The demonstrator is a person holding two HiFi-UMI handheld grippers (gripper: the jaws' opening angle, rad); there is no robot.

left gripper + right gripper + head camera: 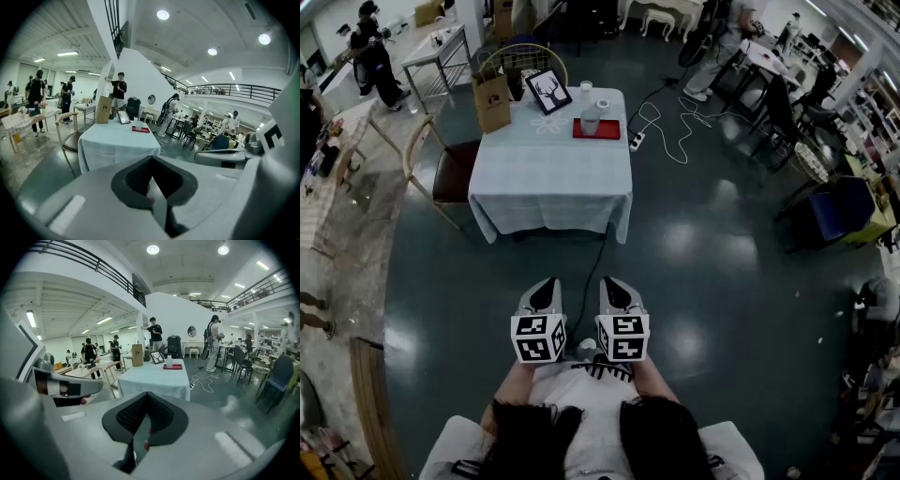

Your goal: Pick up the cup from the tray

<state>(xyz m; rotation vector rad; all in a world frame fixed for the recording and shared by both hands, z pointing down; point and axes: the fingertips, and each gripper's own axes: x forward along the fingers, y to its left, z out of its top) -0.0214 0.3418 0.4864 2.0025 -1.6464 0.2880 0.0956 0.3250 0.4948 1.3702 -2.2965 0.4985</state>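
Observation:
A pale cup (pixel 591 120) stands on a red tray (pixel 607 131) at the far right side of a white-clothed table (pixel 548 169). Both grippers are held close to the person's body, far short of the table. My left gripper (pixel 544 289) and right gripper (pixel 614 287) sit side by side, each with its jaws closed and nothing between them. The left gripper view shows the cup (pixel 136 123) and tray (pixel 141 130) small and distant past its gripper (pixel 153 186). In the right gripper view the cup (pixel 169 361) sits on the tray (pixel 173 366) beyond that gripper (pixel 140 426).
On the table are also a framed deer picture (pixel 549 91), a brown paper bag (pixel 491 100) and a second glass (pixel 586 90). A chair (pixel 450 171) stands at its left. A power strip (pixel 637 141) and cables (pixel 675 127) lie on the floor at the right. People stand farther off.

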